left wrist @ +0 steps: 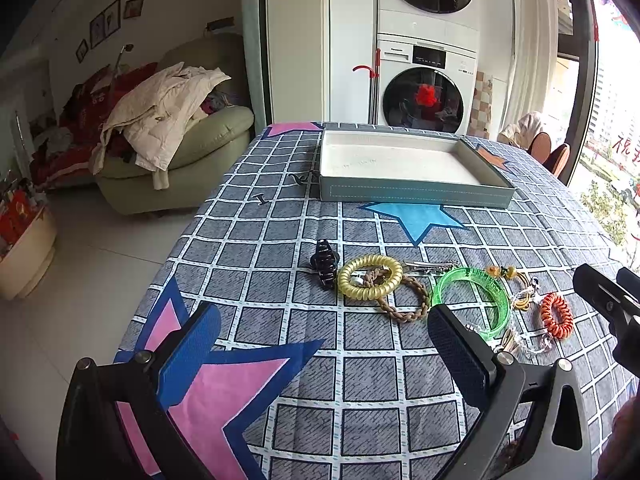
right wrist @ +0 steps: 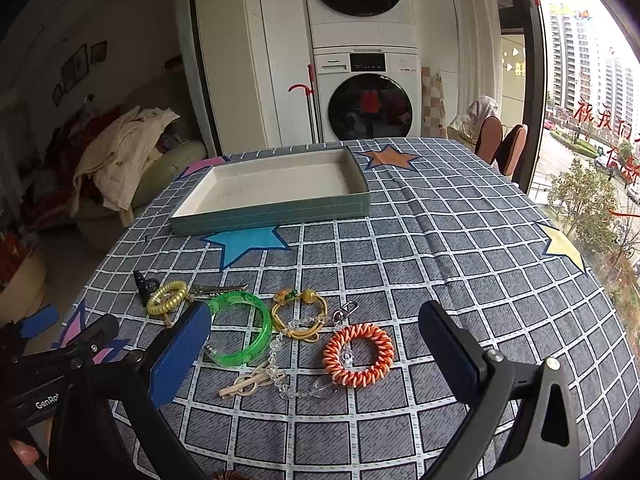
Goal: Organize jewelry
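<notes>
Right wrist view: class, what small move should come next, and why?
Probably lower the open right gripper over the orange coil band, which already sits between its fingers. The tray holds nothing, and all the jewelry lies on the tablecloth.

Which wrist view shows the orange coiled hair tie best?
The right wrist view: the orange coiled hair tie lies whole and unobstructed between the open right gripper's fingers. The left wrist view shows it small, foreshortened, near the right edge.
</notes>
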Motion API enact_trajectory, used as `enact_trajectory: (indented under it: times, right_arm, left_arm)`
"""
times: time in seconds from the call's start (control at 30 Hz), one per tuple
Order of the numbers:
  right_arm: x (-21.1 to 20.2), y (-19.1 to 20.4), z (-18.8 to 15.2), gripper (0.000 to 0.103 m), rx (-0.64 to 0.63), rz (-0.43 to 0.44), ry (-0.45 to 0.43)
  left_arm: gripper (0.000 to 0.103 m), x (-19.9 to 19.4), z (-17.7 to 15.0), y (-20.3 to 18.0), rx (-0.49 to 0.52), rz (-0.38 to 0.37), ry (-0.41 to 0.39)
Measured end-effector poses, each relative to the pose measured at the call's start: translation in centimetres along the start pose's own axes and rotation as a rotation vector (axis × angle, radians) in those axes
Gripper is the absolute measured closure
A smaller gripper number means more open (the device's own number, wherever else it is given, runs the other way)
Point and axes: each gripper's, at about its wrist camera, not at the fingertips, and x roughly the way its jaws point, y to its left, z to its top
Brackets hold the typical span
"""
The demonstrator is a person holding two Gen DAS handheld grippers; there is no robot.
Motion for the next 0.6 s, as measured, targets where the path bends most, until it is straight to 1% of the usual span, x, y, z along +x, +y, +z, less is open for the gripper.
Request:
enact_trajectory:
  times: [0.6]
  right_arm:
    - [0.12, -0.09, 0.06, 0.000, 0.002, 0.002, 0.005]
  left_arm:
    - [0.000, 0.21, 0.06, -0.16, 0.004, -0.003, 0.009]
